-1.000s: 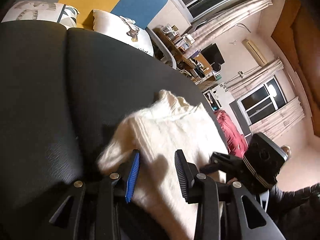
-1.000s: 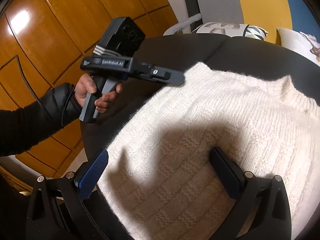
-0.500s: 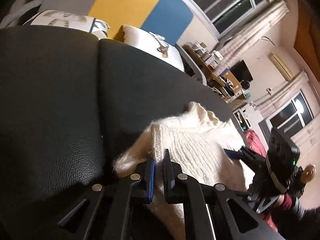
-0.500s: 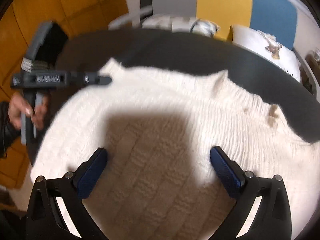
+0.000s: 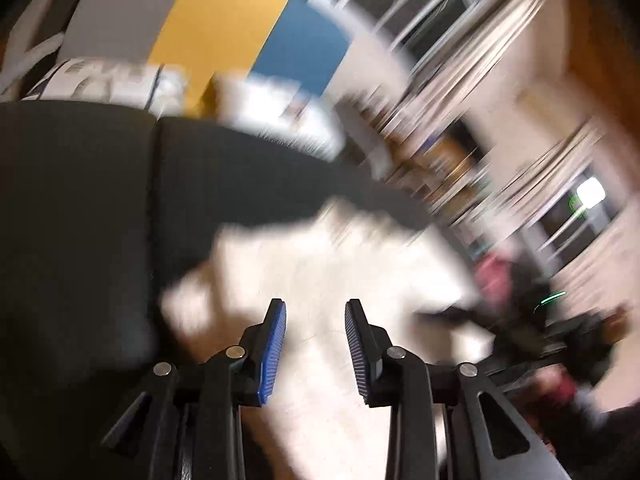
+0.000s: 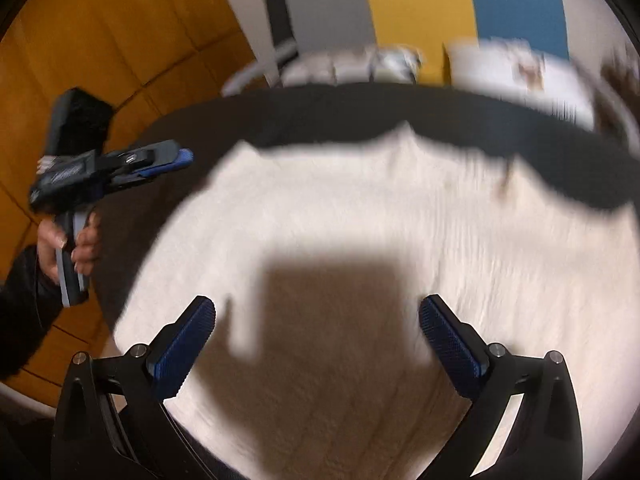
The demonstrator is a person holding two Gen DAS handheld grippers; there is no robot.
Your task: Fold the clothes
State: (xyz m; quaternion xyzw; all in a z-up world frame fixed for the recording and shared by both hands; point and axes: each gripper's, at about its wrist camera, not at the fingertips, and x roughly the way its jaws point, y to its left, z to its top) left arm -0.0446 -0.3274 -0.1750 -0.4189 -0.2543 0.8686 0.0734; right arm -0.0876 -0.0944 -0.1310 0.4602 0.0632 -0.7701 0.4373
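Note:
A cream knitted sweater [image 6: 360, 220] lies spread on a black leather surface [image 6: 320, 112]. My right gripper [image 6: 316, 308] hangs wide open above the sweater's near part, nothing between its fingers. My left gripper [image 5: 314, 304] has its jaws opening. The sweater [image 5: 320, 260] shows blurred beyond the gap, and the blue pads [image 5: 274, 344] press on nothing. In the right wrist view the left gripper [image 6: 176, 160] is held by a hand [image 6: 80, 240] just off the sweater's left edge, over the black surface.
Patterned pillows [image 6: 512, 64] lie along the far edge of the black surface, under a grey, yellow and blue wall panel. Wooden cupboard doors [image 6: 100, 40] stand at the left. Windows with curtains [image 5: 440, 20] and a cluttered shelf show blurred in the left wrist view.
The left gripper, shut on the sweater's edge half a second ago, has opened and let go, and has drawn back from it. The right gripper stayed open while swinging over the sweater.

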